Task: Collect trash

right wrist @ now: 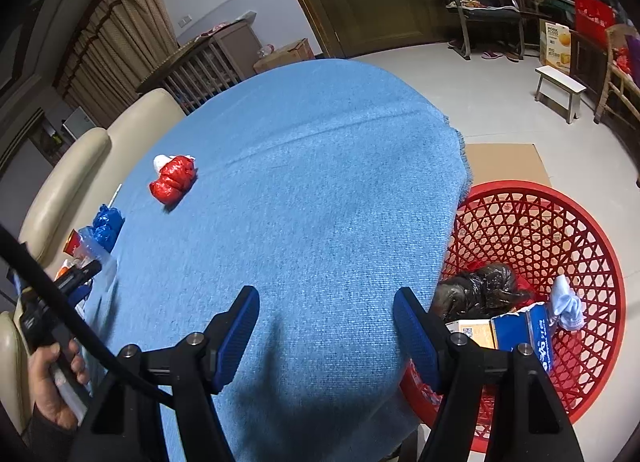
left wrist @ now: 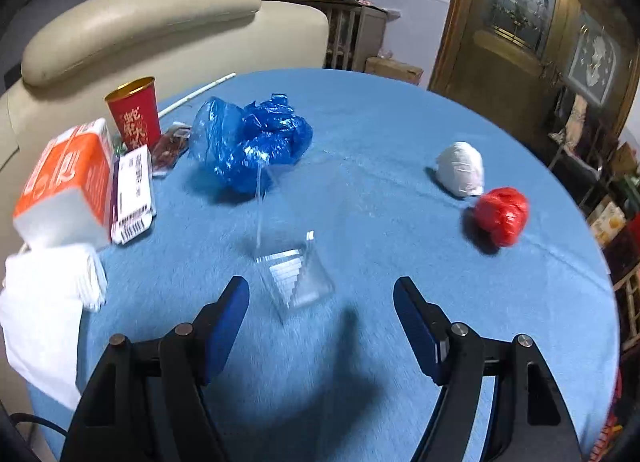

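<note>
Both tongs spread, empty: left tongs (left wrist: 321, 292), right tongs (right wrist: 326, 300). Clear crumpled plastic wrapper (left wrist: 298, 276) lies on the blue-clothed worktop (left wrist: 400, 134) just ahead of your left tongs. Likely light, slippery, springy; pinch a raised fold. Farther: crumpled blue plastic bag (left wrist: 252, 140), soft.

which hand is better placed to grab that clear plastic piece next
Left. The open left gripper hovers just short of the clear plastic piece, which lies between its fingers' line. The right gripper, also open, faces bare cloth near the red basket.
</note>
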A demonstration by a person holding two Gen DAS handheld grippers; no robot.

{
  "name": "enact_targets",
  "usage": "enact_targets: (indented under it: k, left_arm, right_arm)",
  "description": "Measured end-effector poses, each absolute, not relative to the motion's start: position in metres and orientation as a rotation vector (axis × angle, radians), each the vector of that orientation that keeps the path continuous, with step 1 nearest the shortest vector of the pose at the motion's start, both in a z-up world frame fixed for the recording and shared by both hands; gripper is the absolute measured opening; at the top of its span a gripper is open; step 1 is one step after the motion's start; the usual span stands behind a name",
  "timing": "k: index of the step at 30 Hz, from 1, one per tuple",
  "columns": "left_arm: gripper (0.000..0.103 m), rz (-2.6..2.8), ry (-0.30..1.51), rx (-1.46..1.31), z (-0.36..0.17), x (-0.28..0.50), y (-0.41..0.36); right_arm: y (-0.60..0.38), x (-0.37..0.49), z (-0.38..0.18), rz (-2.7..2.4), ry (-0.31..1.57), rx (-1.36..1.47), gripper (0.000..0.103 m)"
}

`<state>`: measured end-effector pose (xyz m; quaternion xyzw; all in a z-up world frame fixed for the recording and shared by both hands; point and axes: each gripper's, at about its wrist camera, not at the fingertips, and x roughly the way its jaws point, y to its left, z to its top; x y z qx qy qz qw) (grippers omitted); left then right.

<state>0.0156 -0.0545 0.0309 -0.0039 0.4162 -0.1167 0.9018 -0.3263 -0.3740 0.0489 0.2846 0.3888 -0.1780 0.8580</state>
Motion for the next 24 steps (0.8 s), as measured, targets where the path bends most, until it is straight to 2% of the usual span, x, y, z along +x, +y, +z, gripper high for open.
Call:
enact_targets:
  k: [6,7,8,10,11,24]
  left_arm:
    - [0.073,-0.273,0.870,-0.061,0.021,0.035,-0.052]
    - [0.056,-0.282,0.873,-0.068,0.020,0.037,-0.051]
    - [0.032,-0.289,0.886,-0.067,0.018,0.038,-0.050]
    - [0.013,-0.303,0.909,-0.074,0.014,0.041,-0.048]
    - [0.008,-0.311,0.909,-0.075,0.013,0.040,-0.046]
    - [0.004,-0.426,0.863,-0.137,0.026,0.010,-0.025]
  right_arm:
    - [-0.378,-0.330,0.043,-0.382,0.829,0.615,0.073]
    - [-0.378,-0.330,0.043,-0.383,0.830,0.616,0.073]
    - [-0.378,-0.330,0.042,-0.383,0.831,0.617,0.073]
    - [-0.378,-0.329,0.042,-0.381,0.832,0.617,0.073]
    - [-0.377,-0.328,0.042,-0.379,0.833,0.612,0.073]
    - [-0.362,-0.308,0.045,-0.340,0.849,0.574,0.073]
